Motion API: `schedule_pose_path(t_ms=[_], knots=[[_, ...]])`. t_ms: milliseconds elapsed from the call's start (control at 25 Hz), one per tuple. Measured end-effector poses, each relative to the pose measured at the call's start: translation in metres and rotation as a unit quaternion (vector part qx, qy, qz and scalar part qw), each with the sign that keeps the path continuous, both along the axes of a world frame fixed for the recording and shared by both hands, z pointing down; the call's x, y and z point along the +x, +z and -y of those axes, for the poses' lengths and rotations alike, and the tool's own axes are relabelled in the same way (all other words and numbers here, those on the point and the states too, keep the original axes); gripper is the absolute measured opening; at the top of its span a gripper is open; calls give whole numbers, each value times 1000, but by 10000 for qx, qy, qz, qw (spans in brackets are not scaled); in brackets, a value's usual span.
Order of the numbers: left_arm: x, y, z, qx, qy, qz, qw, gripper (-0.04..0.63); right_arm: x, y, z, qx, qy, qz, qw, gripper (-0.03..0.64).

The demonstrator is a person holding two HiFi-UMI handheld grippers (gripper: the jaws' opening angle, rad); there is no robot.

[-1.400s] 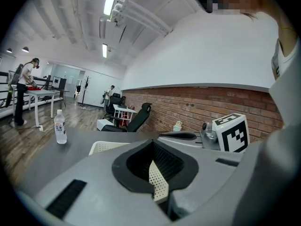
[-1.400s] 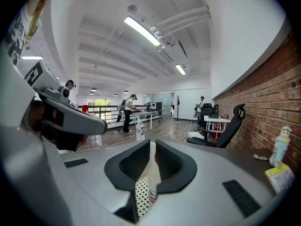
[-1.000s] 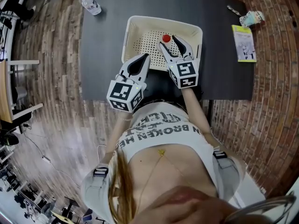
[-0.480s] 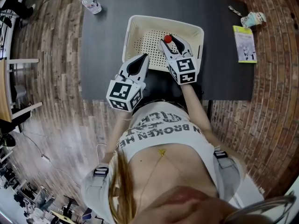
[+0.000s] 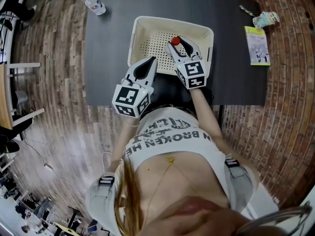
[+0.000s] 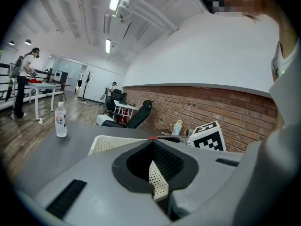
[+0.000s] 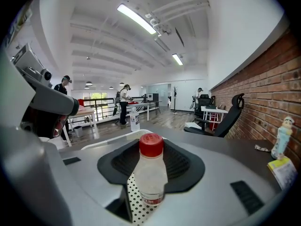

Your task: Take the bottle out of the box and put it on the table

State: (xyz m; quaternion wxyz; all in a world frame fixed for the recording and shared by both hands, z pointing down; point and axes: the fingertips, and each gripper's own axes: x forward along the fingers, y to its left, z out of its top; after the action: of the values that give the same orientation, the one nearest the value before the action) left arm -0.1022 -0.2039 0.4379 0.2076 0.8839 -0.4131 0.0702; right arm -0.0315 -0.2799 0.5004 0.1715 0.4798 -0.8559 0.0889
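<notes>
Right gripper view: the jaws of the right gripper [image 5: 180, 46] have just been closing and now clasp a small clear bottle [image 7: 151, 173] with a red cap. The pads press its sides below the shoulder and it stands upright, a hold that should suit a straight lift. The bottle is inside the white perforated box [image 5: 147, 26] on the dark desk [image 5: 108, 58], not yet taken out. The left gripper [image 5: 151, 61], jaws clenched on nothing, hovers at the box's near rim (probably just waiting, out of the way). The box walls surround the bottle and, I judge, must be cleared before any sideways move. Farther out on the desk are a second water bottle [image 5: 95, 5] at the far left corner, and a yellow-green booklet [image 5: 257, 45] and small pale container [image 5: 266, 19] at the far right, all well apart from the box.
</notes>
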Motion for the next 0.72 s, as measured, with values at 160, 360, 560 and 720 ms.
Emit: schedule_pose_path(t_ms=[160, 360, 560, 720], knots=[[1, 1, -2, -20, 4, 5, 10000, 3, 0, 0, 0, 31, 0, -2, 10000, 152], [0, 2, -3, -34, -9, 12, 10000, 3, 0, 1, 1, 44, 11, 10, 10000, 152], [-2, 0, -5, -2, -52, 15, 10000, 3, -1, 0, 0, 31, -17, -18, 10000, 152], [-1, -2, -6, 45, -40, 30, 10000, 3, 0, -1, -1, 45, -70, -3, 10000, 152]])
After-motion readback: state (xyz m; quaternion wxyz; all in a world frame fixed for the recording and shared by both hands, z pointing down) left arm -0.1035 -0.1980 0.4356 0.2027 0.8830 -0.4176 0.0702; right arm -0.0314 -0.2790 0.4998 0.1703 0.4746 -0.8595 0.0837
